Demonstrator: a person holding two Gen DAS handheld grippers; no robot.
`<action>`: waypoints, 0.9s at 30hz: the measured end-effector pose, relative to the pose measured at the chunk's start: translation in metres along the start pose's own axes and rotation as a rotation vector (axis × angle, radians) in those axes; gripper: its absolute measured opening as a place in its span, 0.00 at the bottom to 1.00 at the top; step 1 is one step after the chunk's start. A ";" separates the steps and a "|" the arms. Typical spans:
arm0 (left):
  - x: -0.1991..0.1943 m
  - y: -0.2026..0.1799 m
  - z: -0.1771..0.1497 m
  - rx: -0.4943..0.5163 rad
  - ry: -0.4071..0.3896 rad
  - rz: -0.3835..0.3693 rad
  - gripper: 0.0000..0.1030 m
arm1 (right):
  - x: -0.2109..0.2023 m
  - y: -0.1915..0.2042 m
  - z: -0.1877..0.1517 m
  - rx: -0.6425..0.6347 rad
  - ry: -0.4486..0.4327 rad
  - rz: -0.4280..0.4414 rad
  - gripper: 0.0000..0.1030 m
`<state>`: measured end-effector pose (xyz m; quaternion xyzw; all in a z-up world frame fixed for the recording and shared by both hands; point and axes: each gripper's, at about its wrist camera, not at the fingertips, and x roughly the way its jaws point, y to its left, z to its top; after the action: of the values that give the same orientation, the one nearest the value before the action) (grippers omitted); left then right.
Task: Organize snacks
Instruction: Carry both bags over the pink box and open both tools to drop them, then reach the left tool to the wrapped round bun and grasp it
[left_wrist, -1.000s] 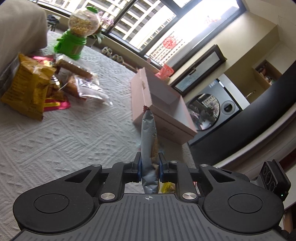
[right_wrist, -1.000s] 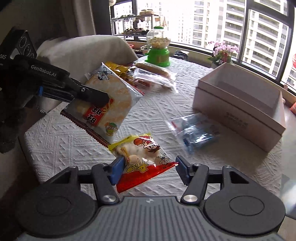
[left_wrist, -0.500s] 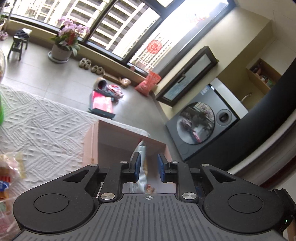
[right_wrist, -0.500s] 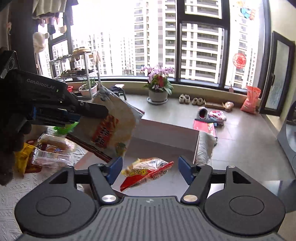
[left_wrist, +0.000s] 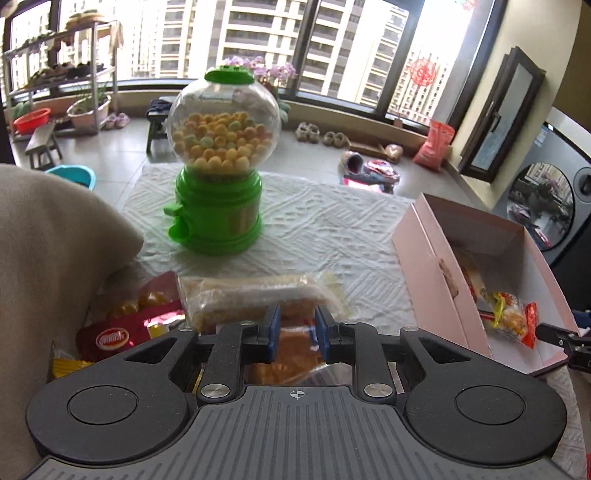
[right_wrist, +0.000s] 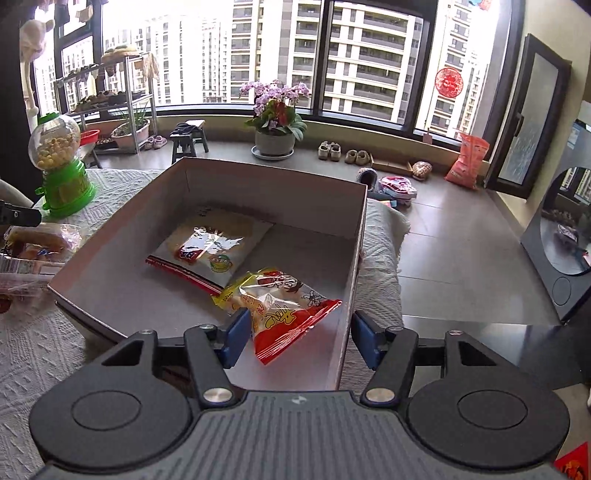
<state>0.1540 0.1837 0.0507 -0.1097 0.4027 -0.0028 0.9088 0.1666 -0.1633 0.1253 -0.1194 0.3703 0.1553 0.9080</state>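
Observation:
The pink box (right_wrist: 273, 192) holds a white cracker pack (right_wrist: 210, 243) and a red-and-yellow snack packet (right_wrist: 277, 306) in its near right corner. My right gripper (right_wrist: 299, 339) hangs over that corner. Its jaws are closing, the packet lies between them, and the pads do not press on it. The right finger is outside the box wall. My left gripper (left_wrist: 295, 332) hovers over the snack pile, its jaws a narrow gap apart and holding nothing. Below it lie an orange packet (left_wrist: 295, 350), a long clear packet (left_wrist: 258, 291) and a red packet (left_wrist: 122, 328).
A green gumball dispenser (left_wrist: 221, 147) stands at the back of the white tablecloth (left_wrist: 332, 229). A beige cushion (left_wrist: 44, 240) rises at the left. The pink box (left_wrist: 424, 251) sits near the table's right edge, with floor and a washing machine (right_wrist: 565, 236) beyond.
My left gripper dropped the white cracker pack into the box and swung left to the snack pile. My right gripper carried the red-and-yellow packet to the box, where it now lies.

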 end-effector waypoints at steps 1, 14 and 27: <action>-0.001 0.001 -0.006 0.009 0.010 -0.008 0.23 | -0.001 0.007 0.000 -0.017 -0.002 0.016 0.58; -0.054 -0.003 -0.090 -0.006 0.039 -0.148 0.24 | -0.066 0.044 -0.020 -0.074 -0.115 0.022 0.74; 0.006 -0.006 0.000 -0.083 -0.112 0.021 0.24 | -0.043 0.107 -0.072 -0.013 0.024 0.181 0.83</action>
<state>0.1584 0.1773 0.0474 -0.1429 0.3521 0.0296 0.9245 0.0526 -0.0969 0.0947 -0.0932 0.3893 0.2375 0.8851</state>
